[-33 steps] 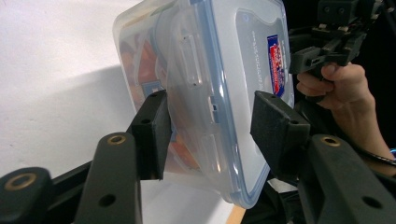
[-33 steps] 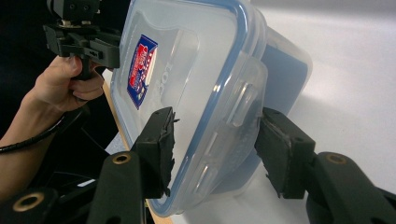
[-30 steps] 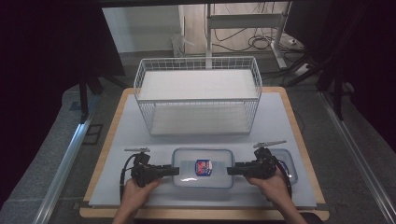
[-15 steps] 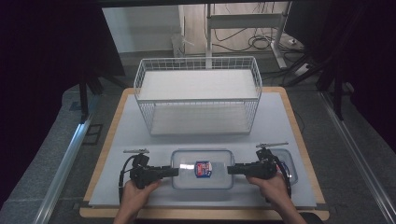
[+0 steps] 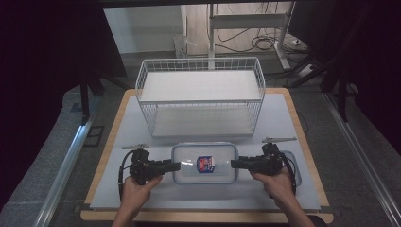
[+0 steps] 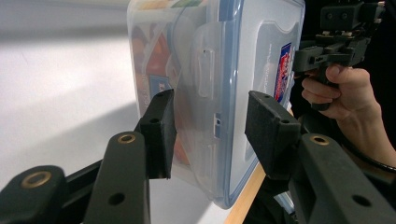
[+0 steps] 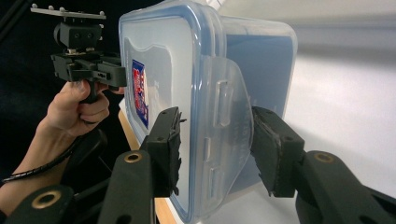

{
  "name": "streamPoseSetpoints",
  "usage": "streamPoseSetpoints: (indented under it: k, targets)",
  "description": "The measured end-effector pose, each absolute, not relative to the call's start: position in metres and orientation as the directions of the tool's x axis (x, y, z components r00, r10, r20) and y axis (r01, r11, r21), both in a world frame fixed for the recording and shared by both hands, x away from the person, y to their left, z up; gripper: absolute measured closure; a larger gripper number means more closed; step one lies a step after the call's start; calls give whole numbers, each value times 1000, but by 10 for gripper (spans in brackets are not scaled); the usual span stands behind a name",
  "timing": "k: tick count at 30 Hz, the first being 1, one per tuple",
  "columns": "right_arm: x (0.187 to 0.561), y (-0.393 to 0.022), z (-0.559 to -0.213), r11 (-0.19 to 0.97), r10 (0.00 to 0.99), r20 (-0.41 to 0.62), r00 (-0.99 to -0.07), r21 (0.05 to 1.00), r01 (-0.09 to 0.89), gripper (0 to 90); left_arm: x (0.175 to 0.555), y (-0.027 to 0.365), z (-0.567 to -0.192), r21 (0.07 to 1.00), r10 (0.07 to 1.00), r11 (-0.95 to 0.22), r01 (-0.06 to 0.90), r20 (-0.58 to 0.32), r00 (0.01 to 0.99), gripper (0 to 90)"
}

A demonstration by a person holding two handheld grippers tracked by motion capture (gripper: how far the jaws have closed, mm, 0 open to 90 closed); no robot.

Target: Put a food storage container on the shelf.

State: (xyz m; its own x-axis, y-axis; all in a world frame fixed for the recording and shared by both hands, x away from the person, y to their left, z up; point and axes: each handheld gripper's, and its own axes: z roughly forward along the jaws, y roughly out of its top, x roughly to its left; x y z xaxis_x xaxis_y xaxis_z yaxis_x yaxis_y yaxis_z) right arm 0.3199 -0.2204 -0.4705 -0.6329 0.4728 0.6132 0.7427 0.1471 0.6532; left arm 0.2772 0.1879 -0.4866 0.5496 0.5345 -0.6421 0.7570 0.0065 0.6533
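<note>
A clear plastic container (image 5: 189,161) with a blue-rimmed lid and a red and blue label lies lengthwise at the front of the white mat. My left gripper (image 5: 176,165) is shut on its left end. My right gripper (image 5: 234,164) has just been closing and now presses on its right end. In the left gripper view the pads (image 6: 161,126) clamp the container (image 6: 261,56) across base and lid, with the other gripper (image 6: 322,51) beyond. In the right gripper view my gripper (image 7: 215,140) squeezes the latch flap of the container (image 7: 173,56). The container hangs just above the mat.
A white wire basket (image 5: 198,94) stands behind the container on the mat (image 5: 293,123). A second clear container (image 5: 294,163) lies partly under my right hand. The wooden table edge (image 5: 208,216) runs along the front, and metal rails (image 5: 66,165) flank the table.
Both grippers have drawn in against the container's ends. The container has risen slightly off the mat, more on the left side.
</note>
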Motion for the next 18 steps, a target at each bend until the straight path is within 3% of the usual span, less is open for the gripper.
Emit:
streamPoseSetpoints:
  k: [18]
  targets:
    - [346, -210, -403, 136, 448, 534, -717, 752, 645, 543, 300, 196, -412, 745, 575, 0, 667, -546, 609, 531]
